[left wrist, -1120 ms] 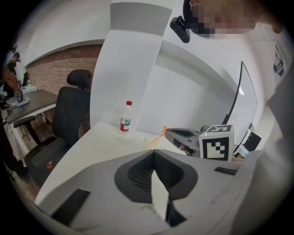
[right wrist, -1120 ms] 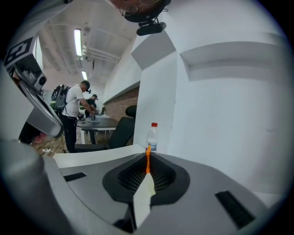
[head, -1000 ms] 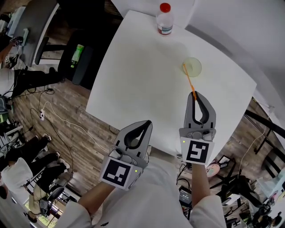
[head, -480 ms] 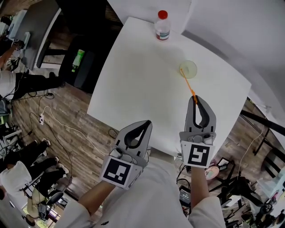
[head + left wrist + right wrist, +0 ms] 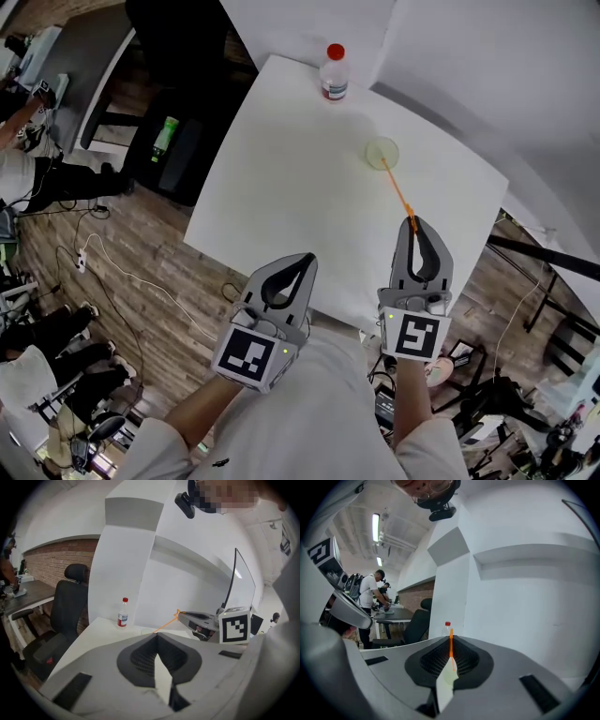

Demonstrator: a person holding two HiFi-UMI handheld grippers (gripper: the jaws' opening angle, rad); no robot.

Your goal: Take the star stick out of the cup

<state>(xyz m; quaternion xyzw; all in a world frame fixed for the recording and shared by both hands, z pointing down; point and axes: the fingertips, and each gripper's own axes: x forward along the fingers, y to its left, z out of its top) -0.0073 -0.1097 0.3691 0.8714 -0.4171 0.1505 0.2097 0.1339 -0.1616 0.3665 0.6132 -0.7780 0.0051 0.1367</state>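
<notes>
1. When looking down from the head view, note the right gripper [image 5: 411, 225] raised over the table's [image 5: 281, 169] near edge, jaws pinched shut on the thin orange stick [image 5: 397, 190]
2. Follow the stick from those jaws, slanting away to the pale cup [image 5: 382, 152]; cannot tell whether its far end sits inside the cup or just above the rim
3. Spot the star [image 5: 177, 615] in the left gripper view, poking just past the right gripper's tip
4. Find the left gripper [image 5: 307, 258] to the left, near the same edge, jaws closed together with nothing between
5. See the cup standing well out on the table, and a red-capped bottle [image 5: 333, 73] by the far edge, apart from it
</notes>
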